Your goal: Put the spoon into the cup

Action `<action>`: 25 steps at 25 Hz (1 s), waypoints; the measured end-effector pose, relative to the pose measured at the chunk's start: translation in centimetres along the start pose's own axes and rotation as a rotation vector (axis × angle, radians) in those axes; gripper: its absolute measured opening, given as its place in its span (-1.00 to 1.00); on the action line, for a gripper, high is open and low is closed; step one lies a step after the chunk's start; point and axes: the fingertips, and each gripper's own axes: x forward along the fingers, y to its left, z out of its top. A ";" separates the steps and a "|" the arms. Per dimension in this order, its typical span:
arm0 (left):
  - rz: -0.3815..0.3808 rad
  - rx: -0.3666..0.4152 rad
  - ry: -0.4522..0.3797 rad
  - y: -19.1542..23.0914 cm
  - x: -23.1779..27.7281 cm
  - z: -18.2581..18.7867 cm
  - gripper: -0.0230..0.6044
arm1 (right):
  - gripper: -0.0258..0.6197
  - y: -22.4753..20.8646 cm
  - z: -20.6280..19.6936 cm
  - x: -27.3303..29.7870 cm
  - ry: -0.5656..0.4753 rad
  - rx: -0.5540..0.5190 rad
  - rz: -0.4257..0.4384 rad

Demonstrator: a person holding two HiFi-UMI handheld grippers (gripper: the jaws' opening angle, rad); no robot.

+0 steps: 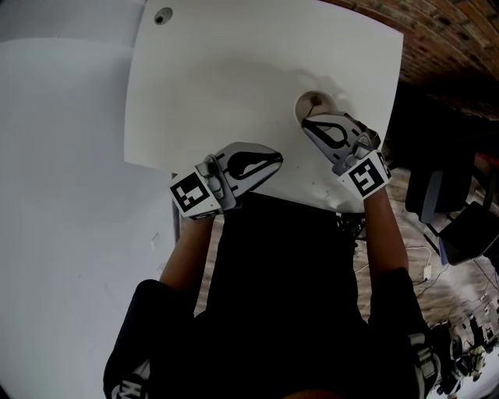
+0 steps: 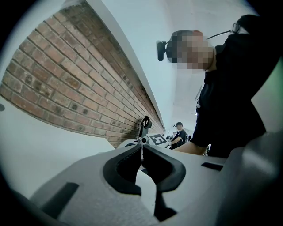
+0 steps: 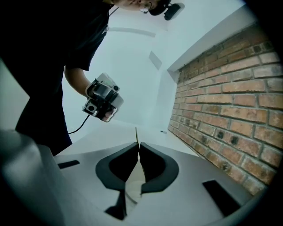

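Note:
A white cup [image 1: 314, 102] stands near the right front edge of the white table [image 1: 234, 70]; something brown shows inside it. My right gripper [image 1: 307, 121] sits just in front of the cup, its tips at the rim. In the right gripper view the right gripper [image 3: 137, 145] is shut on a thin pale spoon [image 3: 136, 134] that shows edge-on, poking out past the tips. The cup is hidden in that view. My left gripper [image 1: 276, 159] hovers at the table's front edge, left of the cup, and its jaws [image 2: 142, 149] are shut with nothing in them.
A round cable hole [image 1: 162, 15] lies at the table's far left corner. A brick wall [image 1: 452, 35] runs behind the table. Dark chairs [image 1: 460, 210] and cables [image 1: 437, 265] crowd the floor on the right. Another person [image 2: 179, 132] stands far off.

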 end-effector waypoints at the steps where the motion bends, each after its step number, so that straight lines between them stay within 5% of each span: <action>1: 0.000 0.000 -0.003 0.0 0.0 0.1 -0.85 | -0.86 0.1 0.0 0.0 0.004 0.004 0.006; 17: 0.009 -0.002 -0.026 -0.7 -0.9 -0.2 -0.85 | -0.82 2.5 -0.7 0.6 0.113 -0.020 0.044; 22: -0.015 0.036 -0.107 -1.1 -1.0 0.8 -0.85 | -0.81 2.4 -1.0 0.5 0.123 -0.013 0.031; 25: 0.003 0.016 -0.071 -1.3 -1.3 0.2 -0.85 | -0.80 2.9 -1.2 0.6 0.137 -0.020 0.036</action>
